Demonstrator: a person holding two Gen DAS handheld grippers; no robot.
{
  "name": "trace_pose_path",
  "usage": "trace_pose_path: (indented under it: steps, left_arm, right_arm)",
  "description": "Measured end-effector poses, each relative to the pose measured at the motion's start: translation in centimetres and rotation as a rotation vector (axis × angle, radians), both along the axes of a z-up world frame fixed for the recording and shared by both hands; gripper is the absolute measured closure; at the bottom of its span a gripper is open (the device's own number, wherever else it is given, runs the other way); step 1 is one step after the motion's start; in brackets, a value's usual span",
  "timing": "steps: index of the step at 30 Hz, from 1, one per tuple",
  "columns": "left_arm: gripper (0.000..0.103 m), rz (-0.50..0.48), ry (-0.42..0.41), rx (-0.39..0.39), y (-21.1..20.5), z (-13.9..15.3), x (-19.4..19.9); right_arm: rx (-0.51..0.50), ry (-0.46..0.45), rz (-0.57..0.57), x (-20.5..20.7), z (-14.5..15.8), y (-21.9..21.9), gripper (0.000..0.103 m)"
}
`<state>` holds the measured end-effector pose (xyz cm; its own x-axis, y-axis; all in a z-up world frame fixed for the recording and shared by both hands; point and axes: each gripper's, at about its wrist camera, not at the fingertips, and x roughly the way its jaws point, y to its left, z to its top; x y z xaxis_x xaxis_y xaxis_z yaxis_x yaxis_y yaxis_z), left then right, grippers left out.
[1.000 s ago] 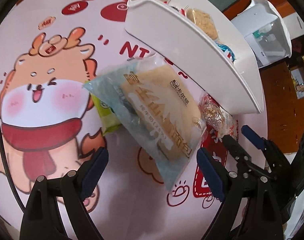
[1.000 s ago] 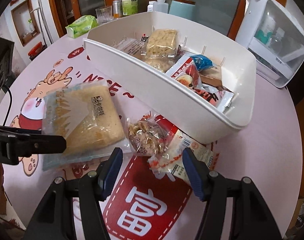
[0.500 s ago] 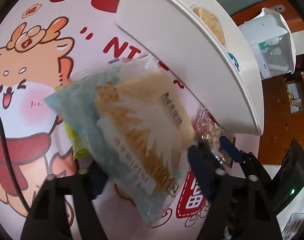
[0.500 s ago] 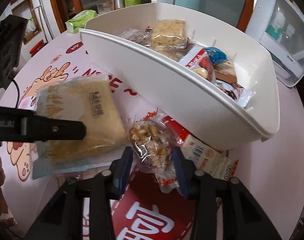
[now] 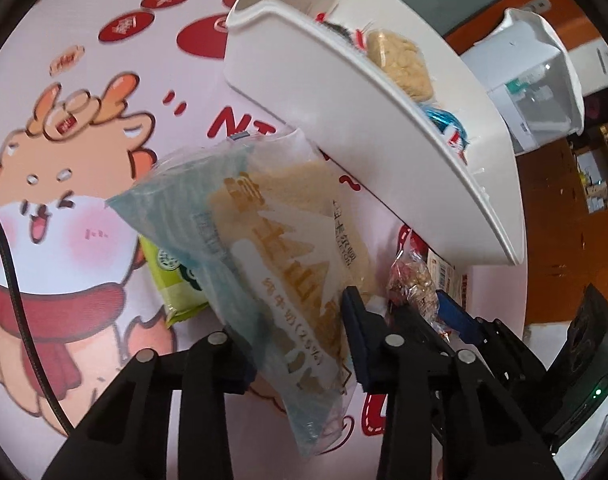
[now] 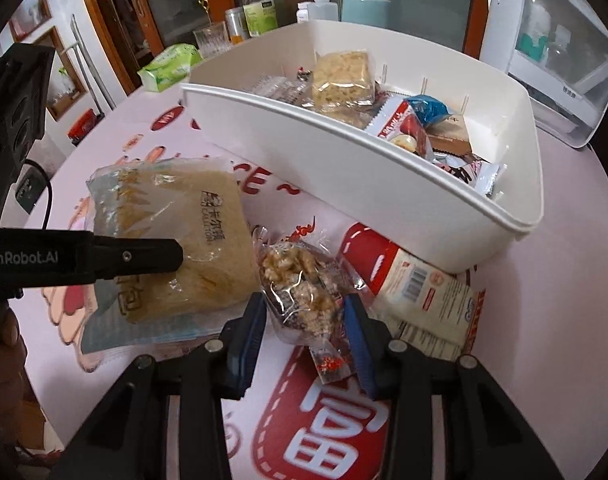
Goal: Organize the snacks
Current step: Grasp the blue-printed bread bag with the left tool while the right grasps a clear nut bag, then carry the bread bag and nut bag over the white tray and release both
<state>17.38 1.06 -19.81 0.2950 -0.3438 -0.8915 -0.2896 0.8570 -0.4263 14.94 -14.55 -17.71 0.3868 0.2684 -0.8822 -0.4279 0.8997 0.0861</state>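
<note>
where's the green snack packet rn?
Left wrist view, left of centre: the green packet lies on the tablecloth, partly under the bread bag that the closing left gripper holds.

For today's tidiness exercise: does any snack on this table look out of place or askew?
Yes. A green packet lies half buried under the bread bag, and a white wrapper is wedged against the bin outside it.

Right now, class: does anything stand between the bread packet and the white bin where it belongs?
Only the bin's near wall stands between; the bread packet, in the left hand-held gripper whose jaws are closing on it, must clear that wall. Nothing else visible.
</note>
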Motion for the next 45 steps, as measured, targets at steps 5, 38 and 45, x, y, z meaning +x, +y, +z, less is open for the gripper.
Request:
trace_pose_path:
  steps: [5,38,45]
  left_arm:
    - [0.077,-0.047,-0.035,0.058,-0.3,2.6,-1.2]
    - [0.078,-0.232,-0.516,0.532,-1.1,23.2,1.0]
    - [0.078,-0.252,-0.575,0.579,-2.7,24.8,6.2]
  right_arm:
    - [0.022,-0.017,0.000,-2.0,1.5,0.1,0.063]
    - [0.125,-0.338,-0.160,5.2,20.4,-2.1,0.062]
    - [0.143,-0.317,-0.241,10.6,20.2,-2.9,0.062]
